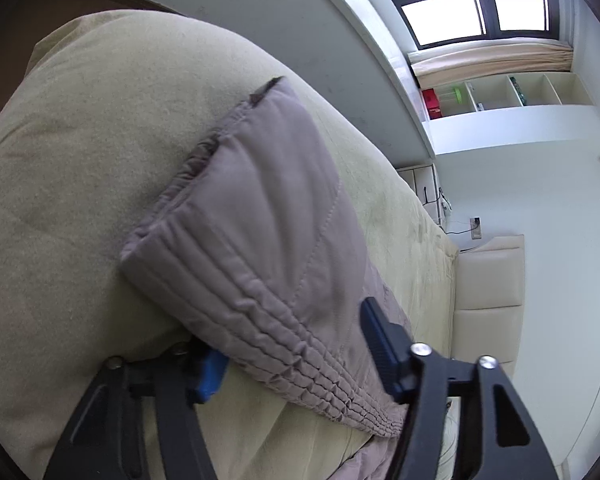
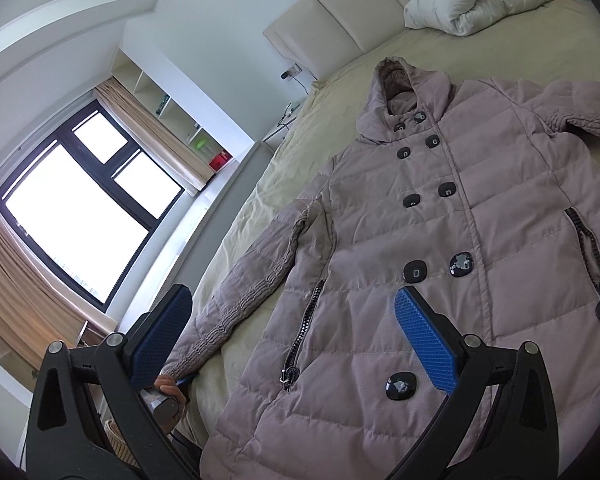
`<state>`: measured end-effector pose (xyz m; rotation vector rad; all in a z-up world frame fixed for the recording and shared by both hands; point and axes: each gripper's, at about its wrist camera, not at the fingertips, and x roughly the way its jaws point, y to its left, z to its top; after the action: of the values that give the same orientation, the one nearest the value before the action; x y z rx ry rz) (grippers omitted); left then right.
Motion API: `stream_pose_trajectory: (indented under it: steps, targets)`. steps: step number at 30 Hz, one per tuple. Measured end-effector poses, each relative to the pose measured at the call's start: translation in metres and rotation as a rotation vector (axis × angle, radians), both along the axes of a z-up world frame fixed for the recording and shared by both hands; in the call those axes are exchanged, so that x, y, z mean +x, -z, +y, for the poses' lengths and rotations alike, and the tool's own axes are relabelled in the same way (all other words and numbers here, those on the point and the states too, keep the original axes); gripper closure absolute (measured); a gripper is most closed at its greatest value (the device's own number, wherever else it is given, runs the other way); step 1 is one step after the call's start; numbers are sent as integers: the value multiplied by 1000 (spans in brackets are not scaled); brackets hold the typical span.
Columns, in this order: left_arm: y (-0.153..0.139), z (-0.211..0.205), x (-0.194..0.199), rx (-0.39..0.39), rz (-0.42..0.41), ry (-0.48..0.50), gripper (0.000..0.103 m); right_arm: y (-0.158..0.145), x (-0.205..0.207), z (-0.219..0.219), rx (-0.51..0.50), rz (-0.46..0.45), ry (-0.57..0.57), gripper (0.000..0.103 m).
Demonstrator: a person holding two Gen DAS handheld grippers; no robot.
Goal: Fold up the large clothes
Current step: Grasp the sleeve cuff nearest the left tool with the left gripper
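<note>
1. The coat (image 2: 440, 248) lies face up, spread on the bed (image 2: 300, 128). The left gripper (image 1: 296, 360) straddles the gathered sleeve cuff (image 1: 260, 280); whether its pads pinch I cannot tell, and a shallow hold could let the puffy cuff slip out.
2. The right gripper (image 2: 300, 344) hangs spread and empty over the near hem; dragging the sleeve could rumple the body.
</note>
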<state>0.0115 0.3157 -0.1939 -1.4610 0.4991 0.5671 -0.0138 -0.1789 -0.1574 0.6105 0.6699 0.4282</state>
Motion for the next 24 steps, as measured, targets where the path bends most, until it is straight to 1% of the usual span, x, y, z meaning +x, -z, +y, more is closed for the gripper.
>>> stream_pose_trajectory:
  steps: [2, 3, 4, 5, 8, 10, 12, 13, 15, 17, 18, 20, 21, 22, 23, 24]
  targets:
    - [-1, 8, 5, -6, -6, 10, 73, 4, 0, -3, 1, 7, 6, 1]
    - [-5, 12, 7, 0, -15, 17, 78, 5, 0, -6, 2, 10, 9, 2]
    - [-12, 15, 10, 20, -27, 29, 81, 7, 1, -10, 1, 12, 12, 2]
    - [-23, 17, 14, 60, -38, 49, 81, 8, 0, -11, -8, 14, 17, 3]
    - [-66, 7, 36, 237, -69, 145, 84, 10, 1, -17, -57, 24, 43, 3]
    - [-97, -13, 58, 372, -94, 249, 84, 13, 2, -22, -63, 32, 50, 3]
    - [-128, -48, 83, 537, -117, 395, 84, 16, 3, -28, -67, 40, 58, 3]
    - [-140, -72, 95, 623, -125, 475, 84, 18, 4, -31, -71, 45, 61, 3]
    - [-155, -126, 119, 762, -145, 653, 85, 21, 5, -35, -87, 56, 69, 3]
    - [-155, -184, 136, 863, -166, 837, 85, 24, 8, -41, -99, 64, 75, 3]
    - [-151, -213, 142, 909, -169, 922, 85, 25, 9, -44, -101, 67, 79, 3]
    - [-132, -259, 150, 981, -160, 1052, 85, 28, 13, -51, -97, 79, 80, 3]
    - [-119, -277, 153, 997, -144, 1106, 85, 30, 16, -55, -94, 85, 79, 3]
    - [-101, -294, 144, 999, -124, 1150, 85, 31, 19, -60, -91, 93, 78, 3]
    - [-86, -307, 138, 994, -104, 1184, 85, 34, 22, -62, -86, 103, 76, 3]
    - [-74, -312, 140, 992, -77, 1215, 85, 38, 26, -67, -76, 119, 72, 3]
